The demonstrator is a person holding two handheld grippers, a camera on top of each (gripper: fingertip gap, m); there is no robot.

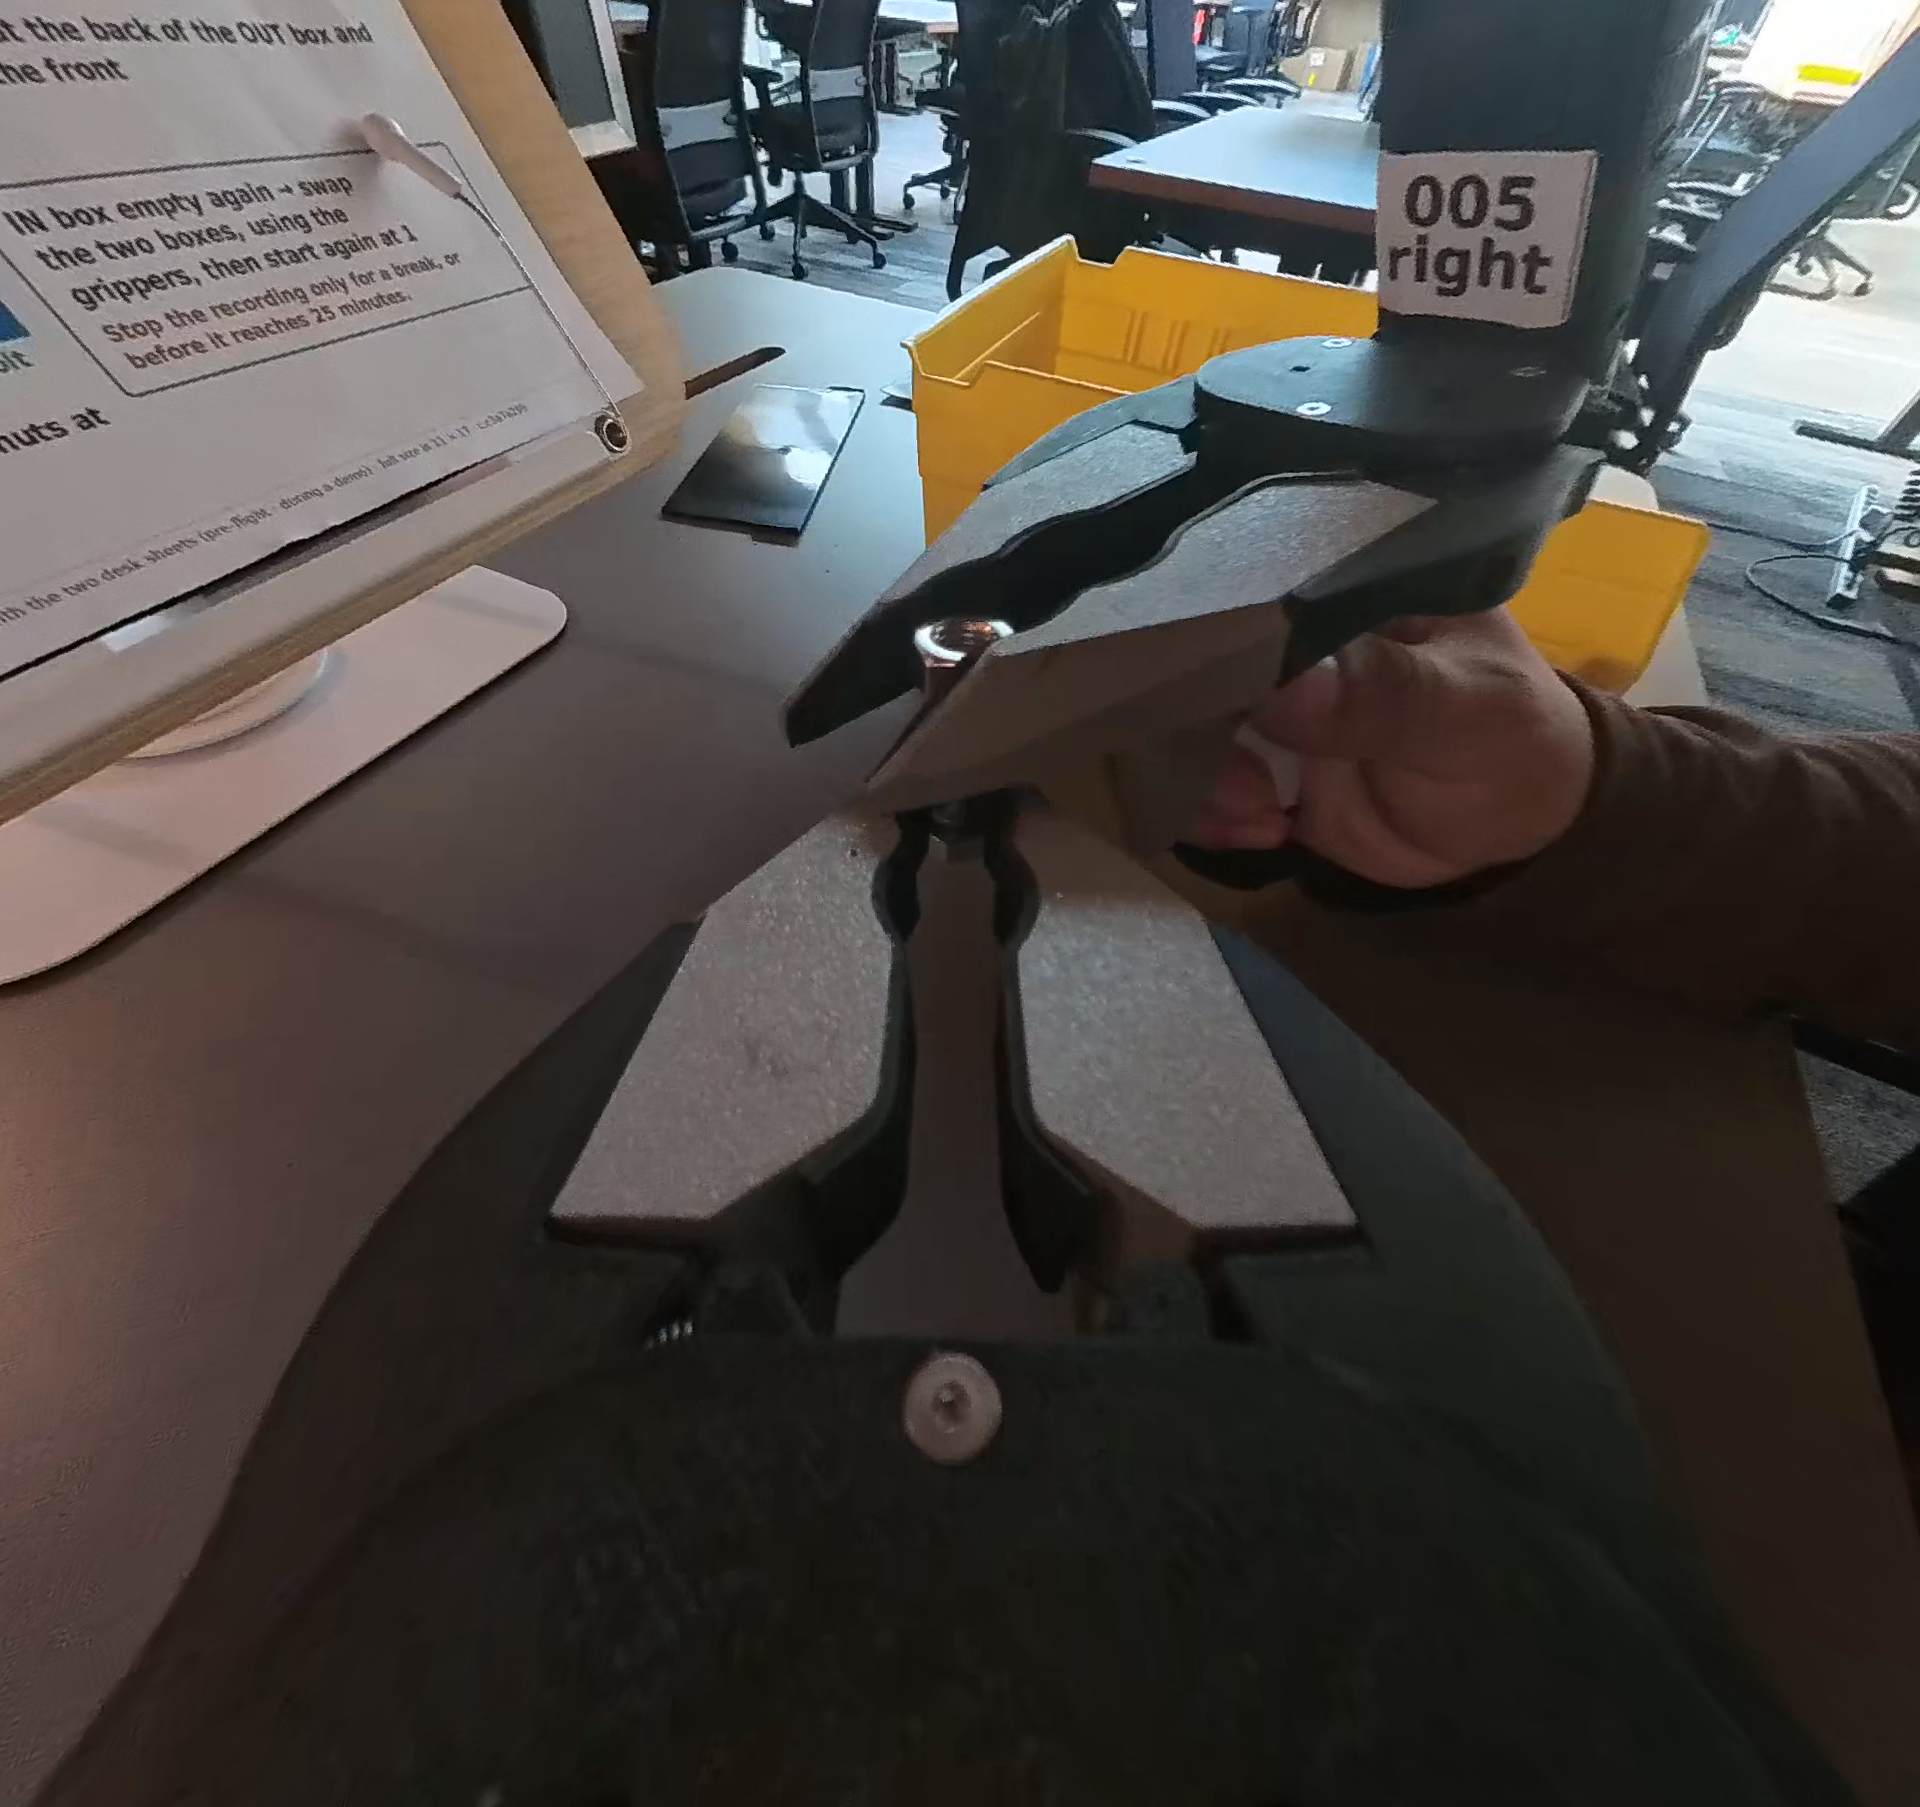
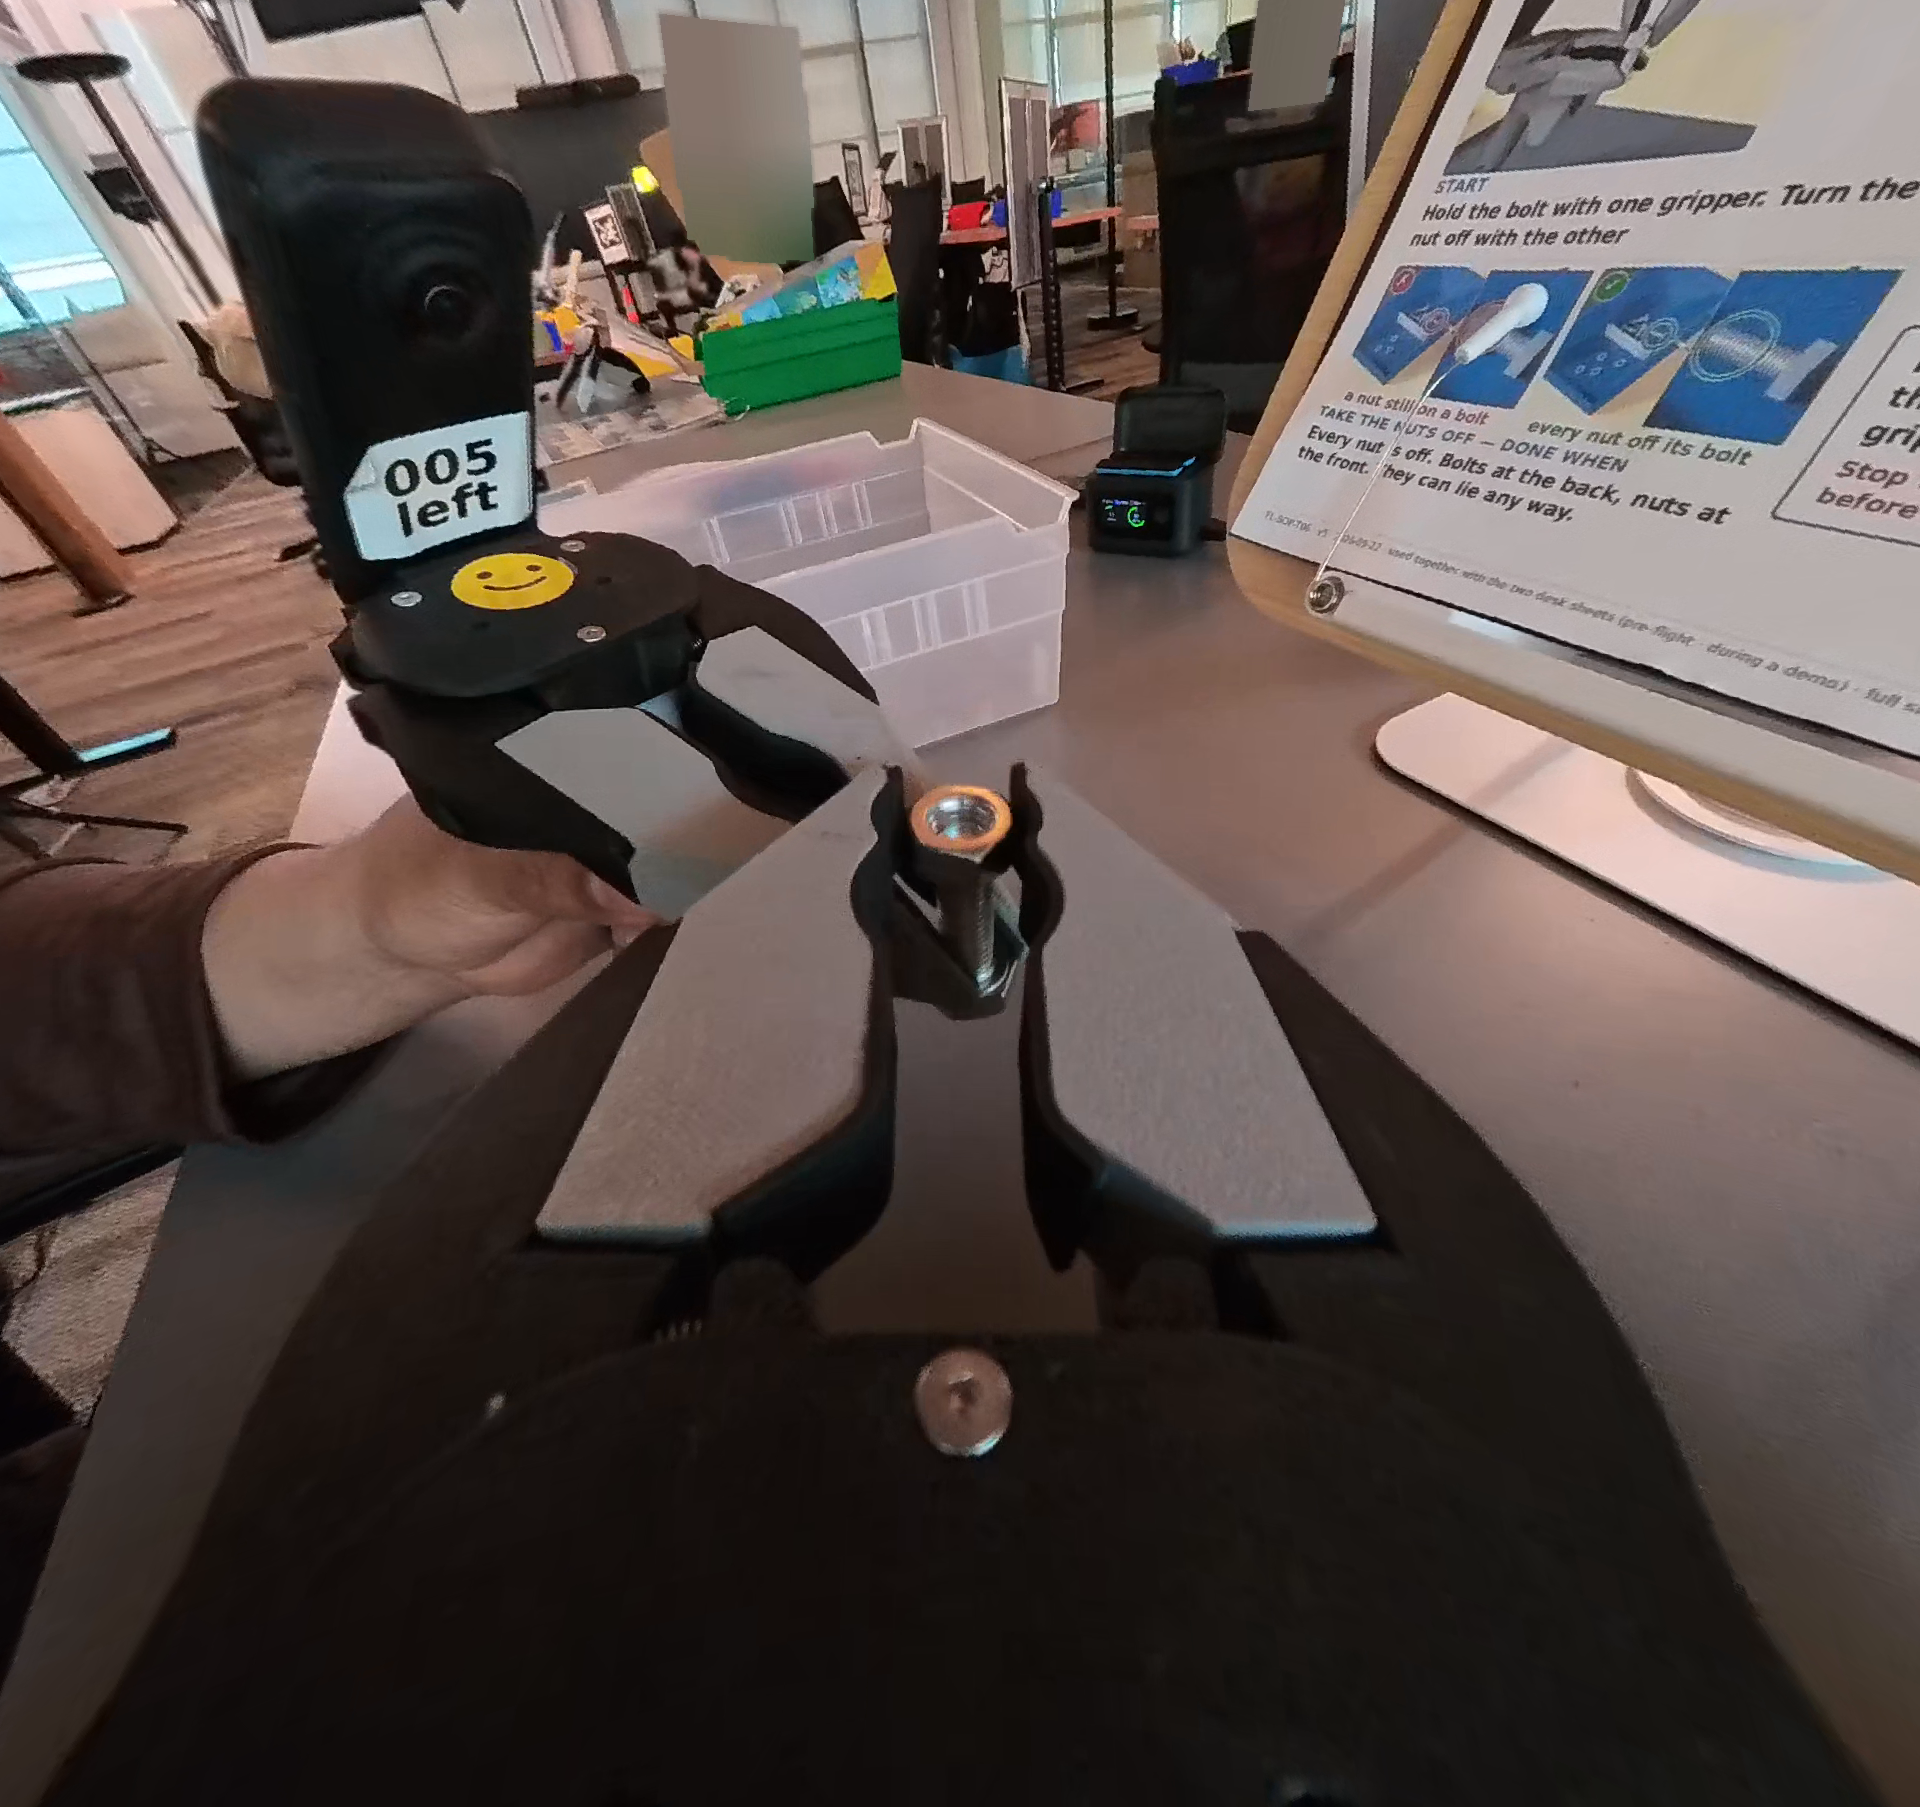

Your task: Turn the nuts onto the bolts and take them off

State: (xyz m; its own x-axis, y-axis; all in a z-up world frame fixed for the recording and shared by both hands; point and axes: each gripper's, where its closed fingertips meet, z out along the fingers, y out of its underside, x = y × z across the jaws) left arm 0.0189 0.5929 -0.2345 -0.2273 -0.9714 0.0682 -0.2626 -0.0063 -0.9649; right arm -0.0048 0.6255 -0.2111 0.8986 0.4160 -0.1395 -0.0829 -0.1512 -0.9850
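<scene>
The right gripper (image 1: 914, 708) hides most of the bolt (image 1: 948, 835) in the left wrist view. The instruction sheet (image 2: 1621, 323) runs off the frame edge.

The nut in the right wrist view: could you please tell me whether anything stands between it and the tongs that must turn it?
Nothing visible does. The right tongs are already shut on the nut, and the left tongs grip the bolt just beneath it.
</scene>
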